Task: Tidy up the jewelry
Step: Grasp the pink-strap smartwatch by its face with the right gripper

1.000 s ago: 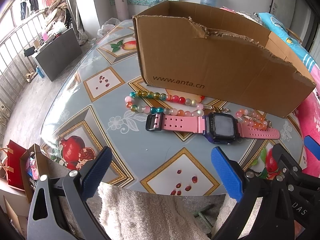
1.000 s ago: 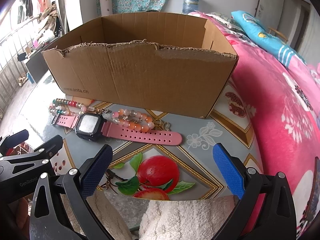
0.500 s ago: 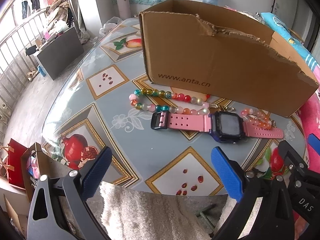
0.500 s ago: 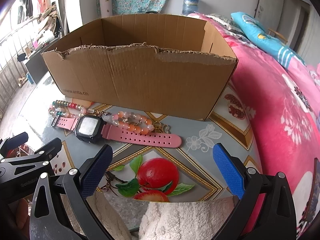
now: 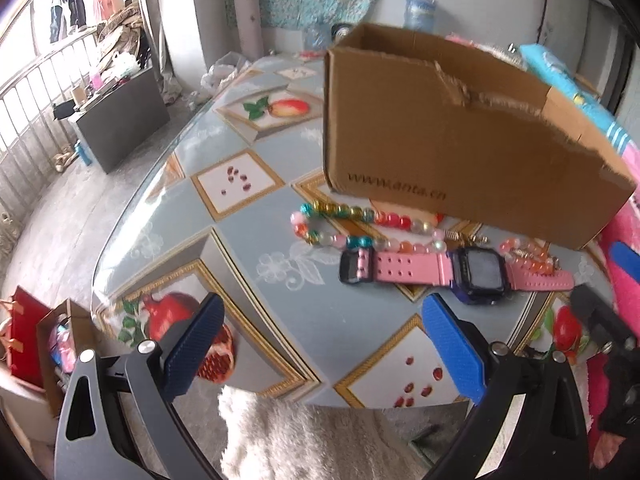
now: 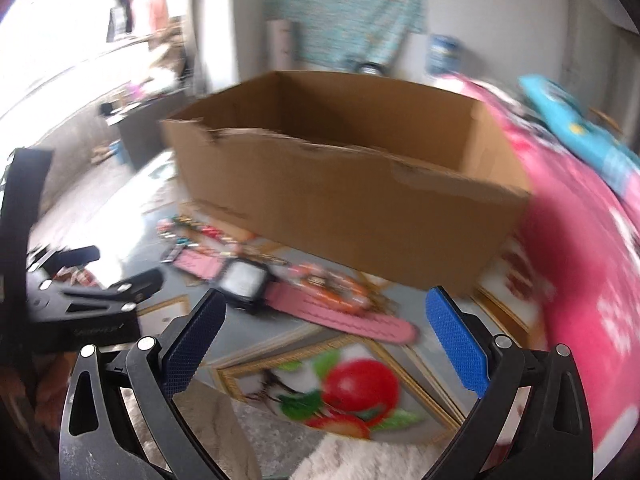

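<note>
Both hand-held grippers have swung rightward. Left view: left hand-held gripper (image 5: 320,344) jaws apart, empty; watch (image 5: 460,274) on bench (image 5: 248,240) touching bead bracelet (image 5: 360,226), snag risk. Right view: right hand-held gripper (image 6: 326,334) apart, empty; blur risks misjudging the box (image 6: 344,196).

Right wrist view smeared by motion blur, pink watch (image 6: 256,284) face unreadable, bead strands (image 6: 200,236) beside it indistinct, cardboard box (image 6: 352,208) floor hidden behind its front wall, box print illegible, right claw (image 5: 608,280) cut off at frame edge.
</note>
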